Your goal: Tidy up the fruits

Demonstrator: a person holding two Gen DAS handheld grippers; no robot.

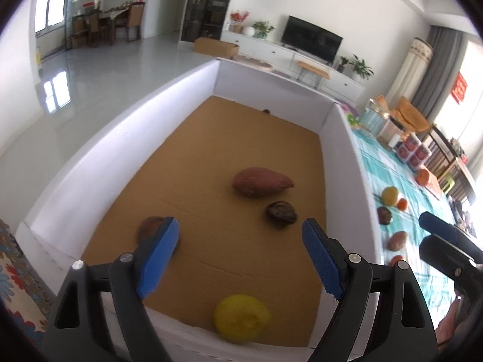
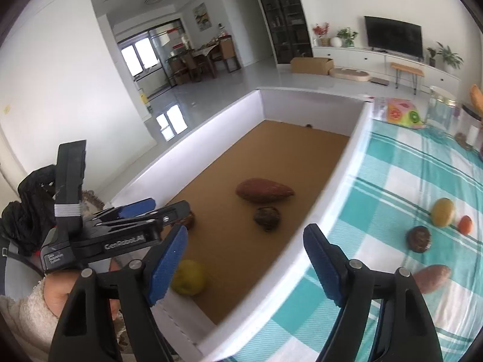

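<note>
Nearest the viewer, the left gripper [image 1: 241,259] hangs over a white-walled box [image 1: 341,157] with a brown cardboard floor, its blue fingers spread wide and holding nothing. Just below it, by the box's near wall, lies a yellow lemon [image 1: 242,318]. Behind the left finger sits a brownish fruit [image 1: 148,226], partly hidden. Further in are a dark round fruit [image 1: 280,213] and, beyond it, a reddish sweet potato [image 1: 261,181].

The right gripper [image 2: 244,264] hovers over the box's right wall, jaws also wide and empty. To its right, on a teal checked cloth [image 2: 386,181], lie a second sweet potato [image 2: 431,277], another dark fruit [image 2: 419,239], a yellow fruit [image 2: 442,211] and a small orange one [image 2: 465,224].
</note>
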